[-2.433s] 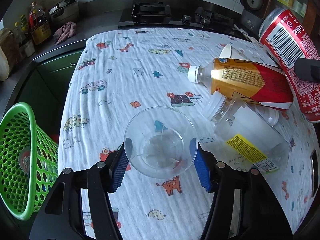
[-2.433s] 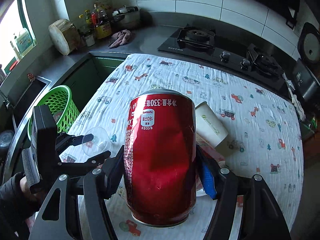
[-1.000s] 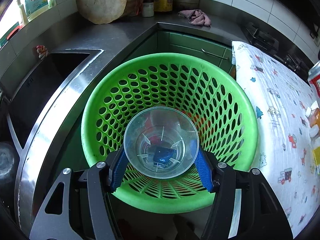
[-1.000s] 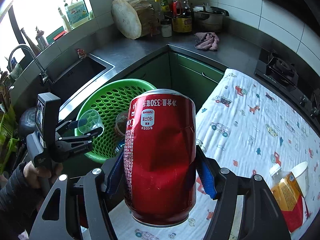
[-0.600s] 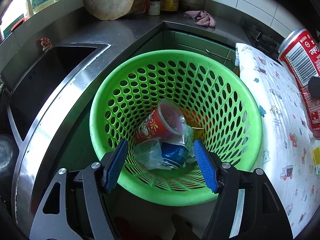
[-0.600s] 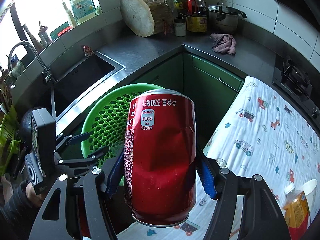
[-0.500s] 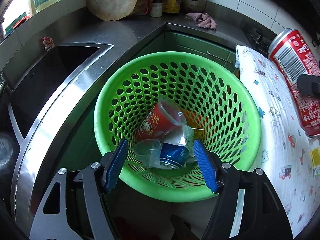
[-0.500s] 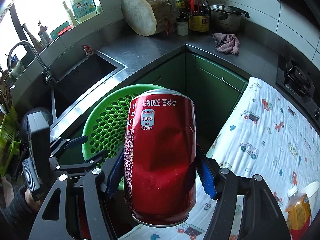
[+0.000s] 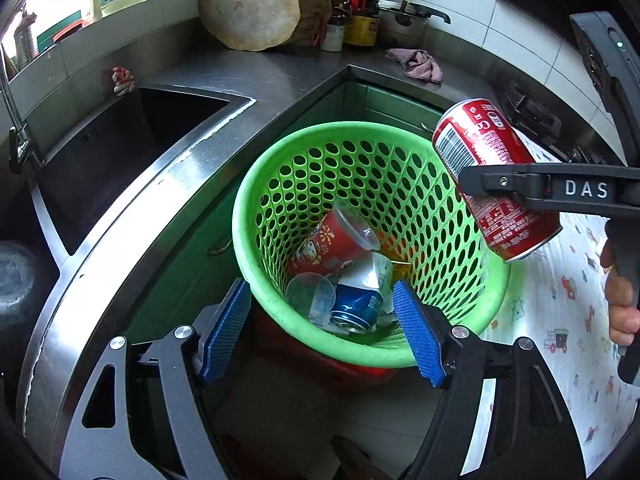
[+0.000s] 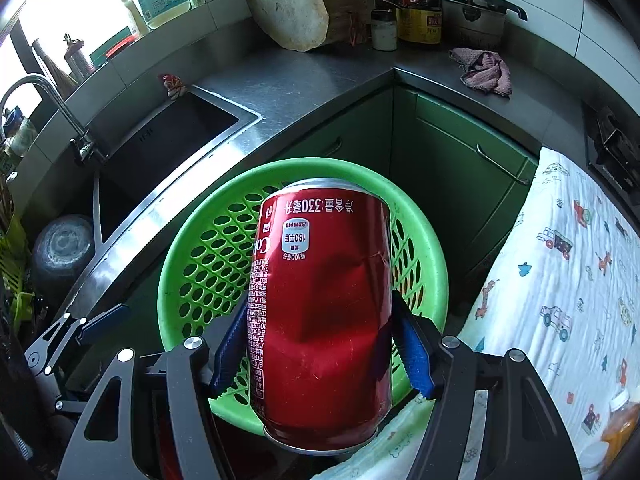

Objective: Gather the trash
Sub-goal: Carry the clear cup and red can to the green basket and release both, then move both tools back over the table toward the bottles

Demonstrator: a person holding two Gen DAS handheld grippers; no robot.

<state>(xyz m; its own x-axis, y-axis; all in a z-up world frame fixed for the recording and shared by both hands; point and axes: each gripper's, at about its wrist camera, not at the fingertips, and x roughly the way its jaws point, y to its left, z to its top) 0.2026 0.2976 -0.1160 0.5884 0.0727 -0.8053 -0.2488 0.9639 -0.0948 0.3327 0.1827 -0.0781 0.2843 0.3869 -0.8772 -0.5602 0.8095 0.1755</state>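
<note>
A green perforated basket [image 9: 280, 200] stands on the floor by the counter; it also shows in the right wrist view [image 10: 192, 264]. Inside lie a clear plastic cup [image 9: 310, 294], a blue can [image 9: 354, 308] and a red cup [image 9: 320, 240]. My left gripper [image 9: 326, 330] is open and empty, just over the basket's near rim. My right gripper [image 10: 320, 344] is shut on a dented red cola can [image 10: 324, 304] and holds it over the basket's right rim; the can also shows in the left wrist view [image 9: 496, 176].
A steel sink [image 9: 120, 144] and counter [image 9: 280, 76] curve behind the basket. A table with a printed white cloth [image 10: 560, 280] stands to the right, with an orange bottle [image 10: 618, 420] on it. Green cabinet doors [image 10: 440, 152] are behind the basket.
My left gripper opened and the clear cup fell into the basket. My right gripper carried the red can from the table to above the basket's rim.
</note>
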